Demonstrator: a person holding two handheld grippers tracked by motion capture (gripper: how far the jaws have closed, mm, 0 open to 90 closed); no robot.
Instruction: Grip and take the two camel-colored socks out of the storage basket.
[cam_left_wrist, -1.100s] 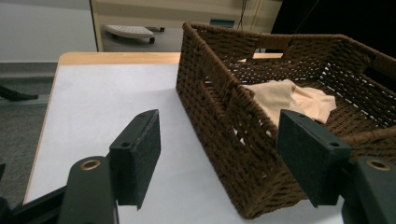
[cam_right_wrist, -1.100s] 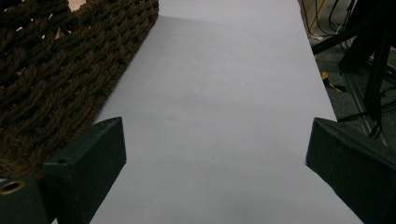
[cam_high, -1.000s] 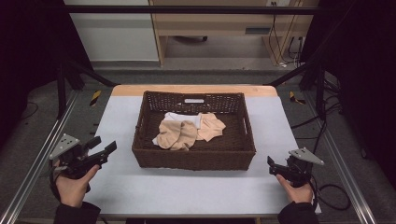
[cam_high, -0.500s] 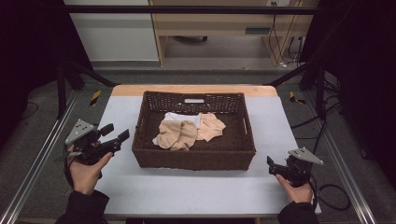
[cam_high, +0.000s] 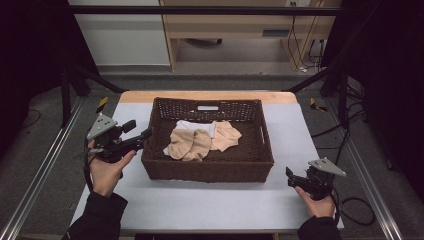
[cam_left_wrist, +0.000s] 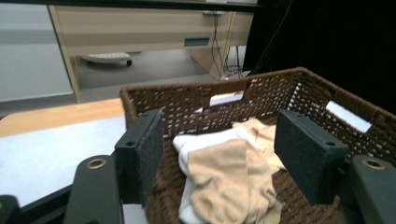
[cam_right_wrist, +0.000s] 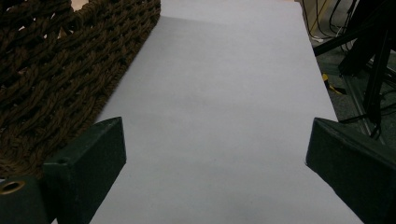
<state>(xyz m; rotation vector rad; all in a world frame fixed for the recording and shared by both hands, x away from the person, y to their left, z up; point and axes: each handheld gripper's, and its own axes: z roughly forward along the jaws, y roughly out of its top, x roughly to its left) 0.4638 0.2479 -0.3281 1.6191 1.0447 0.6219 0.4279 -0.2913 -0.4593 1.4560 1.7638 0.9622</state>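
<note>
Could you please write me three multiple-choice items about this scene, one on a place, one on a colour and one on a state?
1. Where do the socks lie?
A. On the bare table
B. Inside the basket
C. On the floor

2. What colour is the basket?
A. Dark brown
B. White
C. Blue

3. How do the jaws of the left hand-held gripper stand?
A. Closed on a sock
B. Closed on the basket rim
C. Open, holding nothing

Answers:
1. B, since the high view shows the socks within the woven walls.
2. A, as the weave looks dark brown in the high view and both gripper views.
3. C, because the left gripper view shows a wide gap between the jaws, with the socks beyond them.
</note>
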